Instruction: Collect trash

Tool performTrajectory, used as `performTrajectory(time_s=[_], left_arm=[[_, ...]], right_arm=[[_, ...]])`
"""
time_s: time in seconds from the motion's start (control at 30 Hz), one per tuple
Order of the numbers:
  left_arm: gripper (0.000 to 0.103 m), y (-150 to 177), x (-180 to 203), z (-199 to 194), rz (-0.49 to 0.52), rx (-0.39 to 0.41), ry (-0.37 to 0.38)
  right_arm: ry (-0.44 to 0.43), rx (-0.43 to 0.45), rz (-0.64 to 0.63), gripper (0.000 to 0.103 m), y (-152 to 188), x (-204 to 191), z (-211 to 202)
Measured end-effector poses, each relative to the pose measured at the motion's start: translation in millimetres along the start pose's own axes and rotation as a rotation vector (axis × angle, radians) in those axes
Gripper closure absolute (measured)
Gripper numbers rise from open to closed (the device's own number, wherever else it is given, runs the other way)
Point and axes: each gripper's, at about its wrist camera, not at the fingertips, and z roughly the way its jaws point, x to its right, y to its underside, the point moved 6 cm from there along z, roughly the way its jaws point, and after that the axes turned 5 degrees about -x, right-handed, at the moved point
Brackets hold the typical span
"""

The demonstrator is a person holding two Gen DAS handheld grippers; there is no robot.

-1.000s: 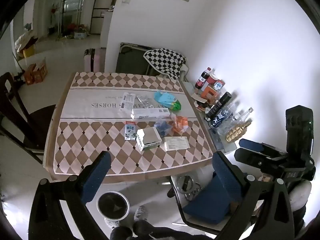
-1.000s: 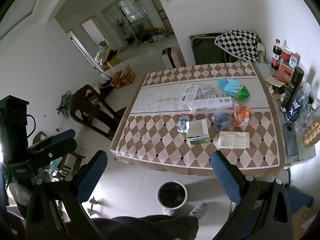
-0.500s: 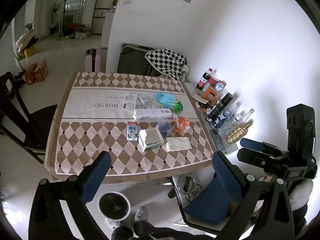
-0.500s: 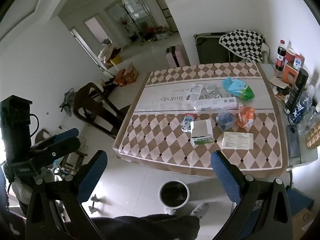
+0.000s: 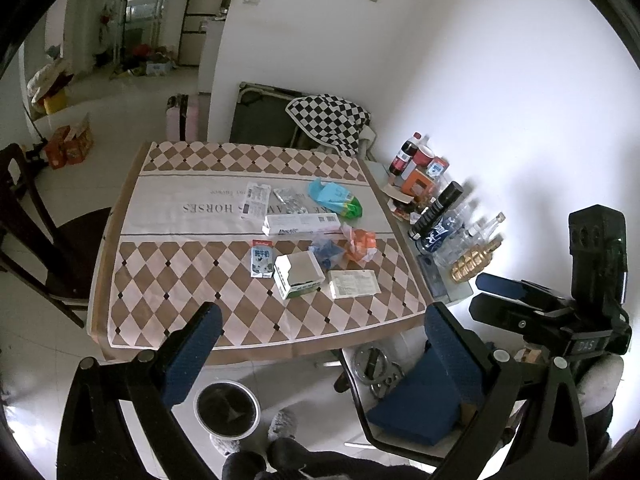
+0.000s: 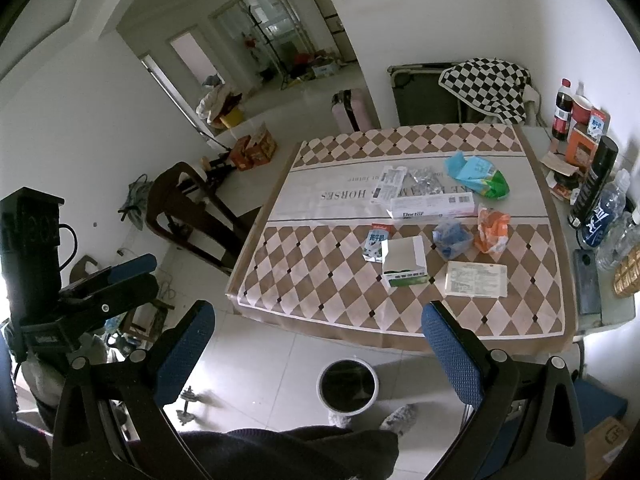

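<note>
- left gripper (image 5: 320,336) and right gripper (image 6: 316,332) both wide open, holding nothing, up above the floor
- trash (white box (image 6: 404,260), orange wrapper (image 6: 493,231)) sits on the table (image 6: 320,280)
- bin (image 6: 347,385) on the floor below the table's near edge

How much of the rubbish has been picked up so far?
Nothing looks collected yet. Both the left gripper and right gripper are open and empty, held back from the table. The white box, milk carton and wrappers remain; the bin waits on the floor.
</note>
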Motion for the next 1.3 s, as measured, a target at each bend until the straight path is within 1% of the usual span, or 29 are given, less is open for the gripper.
performTrajectory(time_s=[0.63, 1.3], left_arm=[[0.000, 5, 0, 1, -0.006, -0.004, 0.013], [0.000, 4, 1, 8, 0.006, -0.016, 0.021]], right_arm=[[-0.004, -0.013, -0.010, 0.000, 2, -11, 11], [-0.002, -0.014, -0.004, 0.000, 1, -9, 11]])
